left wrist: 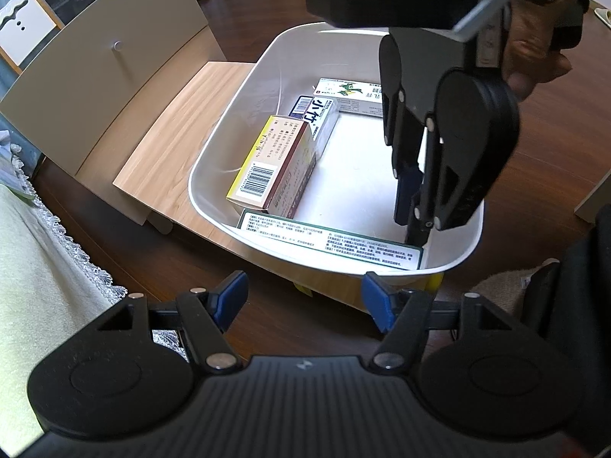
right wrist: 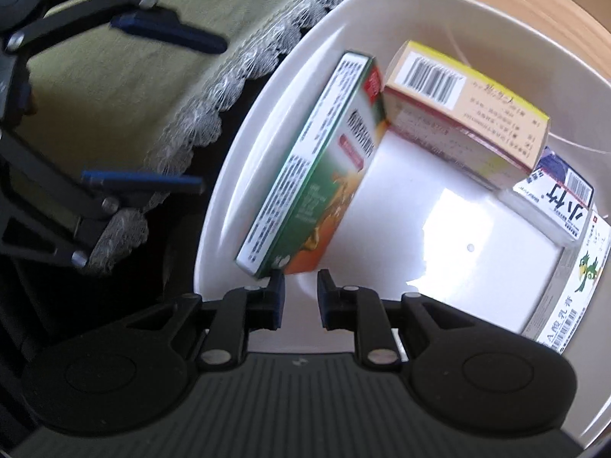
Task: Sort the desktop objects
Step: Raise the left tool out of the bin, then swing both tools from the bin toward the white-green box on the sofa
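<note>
Left wrist view: my left gripper [left wrist: 303, 301] hangs outside the near rim of the white bin [left wrist: 229, 129], fingers wide apart, nothing between them. Bin sits on a light wood board [left wrist: 172, 152], dark wood table [left wrist: 534, 198] around it. Beige panel [left wrist: 103, 61] stands at the board's far left edge.

My right gripper [left wrist: 410, 210] reaches down into the bin at its right side, my hand [left wrist: 534, 49] on its grip. From this view I cannot tell the gap between its fingers.

Right wrist view: right gripper [right wrist: 299, 299] fingers stand apart with a narrow gap, clamped on nothing. Left blue pad tip sits right at the bottom corner of the green box [right wrist: 324, 175]; touching or just clear, I cannot tell. View is slightly blurred.

Bin contents, four boxes:
- green box [left wrist: 332, 242] on edge, leaning along the near wall.
- yellow box [left wrist: 271, 168] with barcode, near the left wall, tilted.
- blue-white box [left wrist: 317, 114] just behind the yellow one, touching it.
- bird box [left wrist: 351, 93], white with a green bird print, along the far wall.

Middle of the bin floor is bare white.

Left gripper [right wrist: 152, 114] shows in the right view too, over a green cloth [right wrist: 114, 57] with lace edge, fingers spread.
</note>
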A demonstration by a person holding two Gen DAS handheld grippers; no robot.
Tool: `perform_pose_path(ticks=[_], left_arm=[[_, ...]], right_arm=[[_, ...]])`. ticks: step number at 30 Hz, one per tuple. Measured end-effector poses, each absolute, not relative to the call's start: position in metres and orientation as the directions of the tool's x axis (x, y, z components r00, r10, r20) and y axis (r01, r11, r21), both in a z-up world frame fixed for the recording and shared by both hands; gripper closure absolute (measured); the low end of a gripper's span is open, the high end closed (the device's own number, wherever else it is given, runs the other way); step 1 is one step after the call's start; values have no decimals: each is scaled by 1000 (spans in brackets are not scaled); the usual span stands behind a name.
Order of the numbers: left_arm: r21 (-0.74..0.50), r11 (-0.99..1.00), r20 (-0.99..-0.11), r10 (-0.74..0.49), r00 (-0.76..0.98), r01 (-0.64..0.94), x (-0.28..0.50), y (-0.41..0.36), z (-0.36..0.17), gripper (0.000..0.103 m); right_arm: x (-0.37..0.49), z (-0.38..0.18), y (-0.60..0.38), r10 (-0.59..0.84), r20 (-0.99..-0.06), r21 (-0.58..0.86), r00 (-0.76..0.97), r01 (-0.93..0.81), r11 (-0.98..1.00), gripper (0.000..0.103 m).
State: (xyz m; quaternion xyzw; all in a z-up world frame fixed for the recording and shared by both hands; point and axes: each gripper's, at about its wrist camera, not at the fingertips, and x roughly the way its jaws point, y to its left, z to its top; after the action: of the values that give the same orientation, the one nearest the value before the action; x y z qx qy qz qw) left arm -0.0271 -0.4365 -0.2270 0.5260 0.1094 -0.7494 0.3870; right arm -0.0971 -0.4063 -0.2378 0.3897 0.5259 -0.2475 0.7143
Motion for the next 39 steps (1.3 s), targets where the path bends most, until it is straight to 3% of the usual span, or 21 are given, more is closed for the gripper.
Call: perform_pose_path(ticks=[8,11,15,19,22,25,27,29,39], left_arm=[[244,-678,-870,-469,-152,693,-27,-436,-227,35],[257,-680,-863,-481,-153,687,-28,-435,-226,35],[280,-671,-845,-511,-155,686,-30,-433,-223,23],[292,-640,-813,-558,-168,711,-28,-431,-217,23],[311,-615,-791,-590,-161,724,-29,-430,-211,20],[335,-593,-772,-619,-148,733,-31,-429,-204,8],[350,-577,-758,-637,-139,738,-32,-428,-200,2],[365,-561,-744,-656,-130,743,-33,-427,-196,1],[497,-495,-706,-708,0,713,-55,-417,-150,0]], right_arm=[[-104,-231,-407,29,-944,288,329,777,560,84],[-117,-218,-402,-62,-939,257,339,809,529,70],[-133,-203,-387,-190,-934,173,303,847,502,68],[-144,-195,-367,-290,-923,78,254,859,506,63],[-165,-185,-354,-327,-918,40,224,873,485,50],[-173,-181,-347,-343,-914,38,216,888,458,34],[-175,-179,-344,-360,-909,28,211,891,452,31],[-178,-175,-342,-388,-901,4,195,897,442,18],[-206,-136,-333,-488,-849,-4,204,921,391,9]])
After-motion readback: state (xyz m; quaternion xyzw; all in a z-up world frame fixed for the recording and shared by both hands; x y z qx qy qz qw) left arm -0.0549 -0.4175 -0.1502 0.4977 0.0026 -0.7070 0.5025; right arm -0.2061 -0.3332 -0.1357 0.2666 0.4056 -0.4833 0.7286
